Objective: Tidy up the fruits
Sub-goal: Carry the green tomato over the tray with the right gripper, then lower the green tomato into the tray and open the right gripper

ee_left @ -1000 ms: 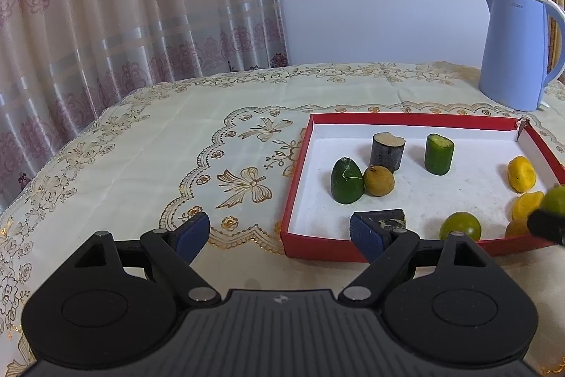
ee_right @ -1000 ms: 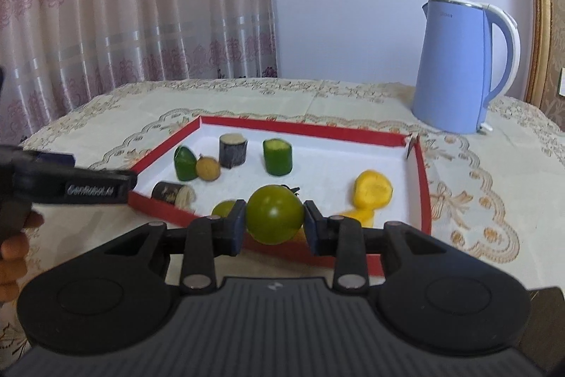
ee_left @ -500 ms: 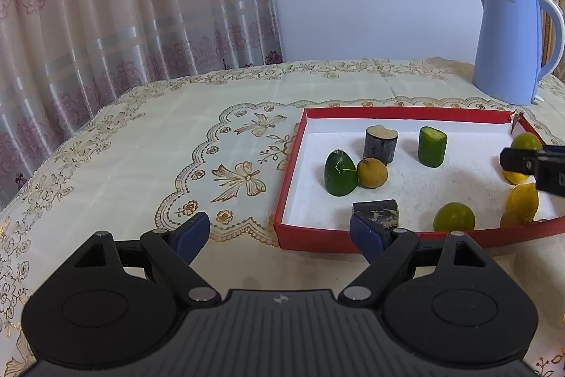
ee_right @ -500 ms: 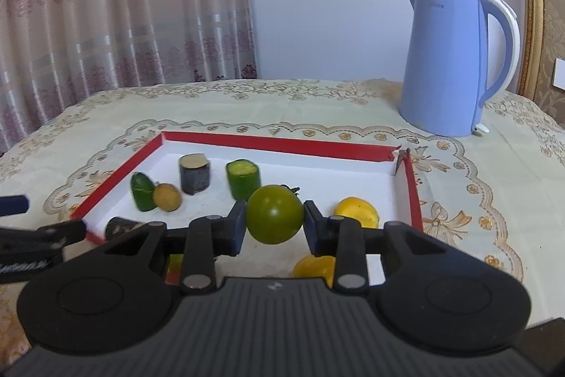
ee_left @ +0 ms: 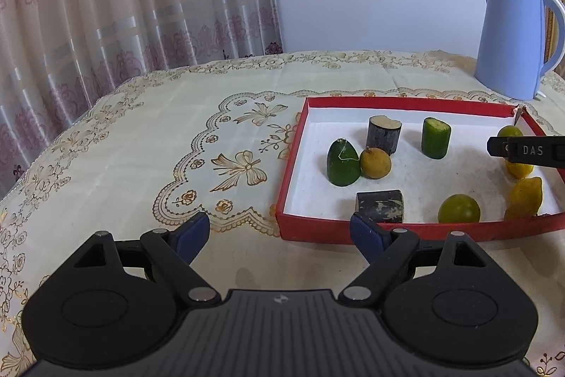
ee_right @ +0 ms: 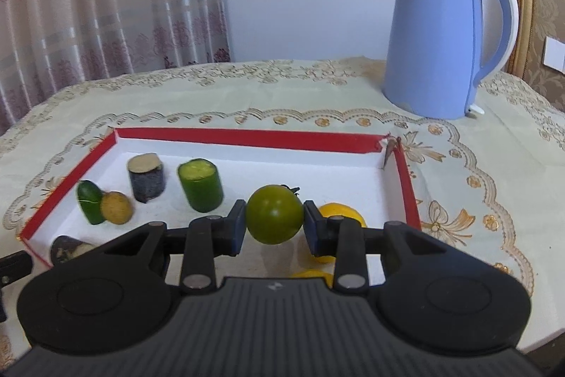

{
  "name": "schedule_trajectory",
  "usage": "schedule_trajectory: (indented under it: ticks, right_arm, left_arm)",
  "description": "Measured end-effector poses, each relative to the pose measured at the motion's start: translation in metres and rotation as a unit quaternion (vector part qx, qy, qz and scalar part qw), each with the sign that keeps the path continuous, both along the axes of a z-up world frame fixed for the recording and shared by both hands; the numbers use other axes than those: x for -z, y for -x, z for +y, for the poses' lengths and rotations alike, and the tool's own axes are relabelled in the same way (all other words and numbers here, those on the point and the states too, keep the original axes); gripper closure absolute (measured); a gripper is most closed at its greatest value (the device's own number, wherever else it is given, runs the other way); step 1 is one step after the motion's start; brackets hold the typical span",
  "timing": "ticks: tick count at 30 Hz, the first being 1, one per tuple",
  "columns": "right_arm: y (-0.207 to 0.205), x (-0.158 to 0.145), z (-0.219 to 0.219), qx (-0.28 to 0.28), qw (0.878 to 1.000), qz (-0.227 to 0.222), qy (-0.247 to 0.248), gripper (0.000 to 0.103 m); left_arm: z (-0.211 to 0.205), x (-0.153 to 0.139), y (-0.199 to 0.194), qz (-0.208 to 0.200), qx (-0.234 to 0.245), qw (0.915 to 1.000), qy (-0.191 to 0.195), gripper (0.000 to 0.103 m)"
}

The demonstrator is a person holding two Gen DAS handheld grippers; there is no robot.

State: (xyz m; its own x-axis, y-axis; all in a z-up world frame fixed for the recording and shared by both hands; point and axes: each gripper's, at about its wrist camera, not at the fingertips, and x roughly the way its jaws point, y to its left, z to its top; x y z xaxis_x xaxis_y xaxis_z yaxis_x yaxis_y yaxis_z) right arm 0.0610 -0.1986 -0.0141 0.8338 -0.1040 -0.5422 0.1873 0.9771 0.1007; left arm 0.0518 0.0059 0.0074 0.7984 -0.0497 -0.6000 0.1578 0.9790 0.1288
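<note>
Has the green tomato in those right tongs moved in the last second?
Yes. The green tomato has travelled from the red tray's near edge to over its floor, rightward toward the kettle.

You have a table under an embroidered cream tablecloth (ee_left: 148, 143); on it sit a red tray (ee_left: 293, 161) and a blue kettle (ee_right: 434, 34).

White letters "DAS" readable on the black bar of the right gripper (ee_left: 529, 151) reaching in over the red tray (ee_left: 406, 102), and faint grey brand lettering, seemingly "Midea", high on the blue kettle (ee_right: 434, 37), too small for certainty.
</note>
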Motion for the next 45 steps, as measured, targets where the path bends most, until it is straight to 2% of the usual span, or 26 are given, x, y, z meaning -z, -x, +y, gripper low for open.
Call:
schedule_trajectory:
  ticks: [15,16,17,28,30,35,39,45]
  right_arm:
    - [-0.011,0.014,0.007,-0.005,1.0,0.022,0.011,0.07]
    - [-0.011,0.014,0.008,-0.005,1.0,0.023,0.012,0.067]
    - [-0.011,0.013,0.009,-0.006,1.0,0.021,0.012,0.06]
    - [0.003,0.001,0.024,-0.014,0.999,0.002,0.031,0.035]
    - [0.009,-0.003,0.027,-0.012,0.999,-0.004,0.034,0.028]
    - [0.028,-0.012,0.035,0.001,0.998,-0.023,0.05,0.002]
    - [0.046,-0.015,0.037,0.026,0.998,-0.024,0.048,0.0]
    - [0.081,-0.012,0.025,0.089,0.996,-0.006,0.011,0.0]
  left_arm:
    - [0.0,0.002,0.0,0.002,-0.001,1.0,-0.002,0.016]
    - [0.0,0.003,0.0,0.002,-0.001,1.0,-0.002,0.016]
    - [0.0,0.003,0.001,0.002,-0.001,1.0,-0.003,0.016]
    - [0.0,0.001,0.008,-0.002,0.002,1.0,-0.003,0.016]
    - [0.0,-0.001,0.009,-0.003,0.003,1.0,-0.002,0.016]
    - [-0.002,-0.004,0.014,-0.006,0.008,0.9999,0.001,0.016]
    - [-0.005,-0.006,0.021,-0.007,0.014,0.9999,0.004,0.016]
    - [-0.011,-0.008,0.033,-0.003,0.034,0.9993,0.013,0.016]
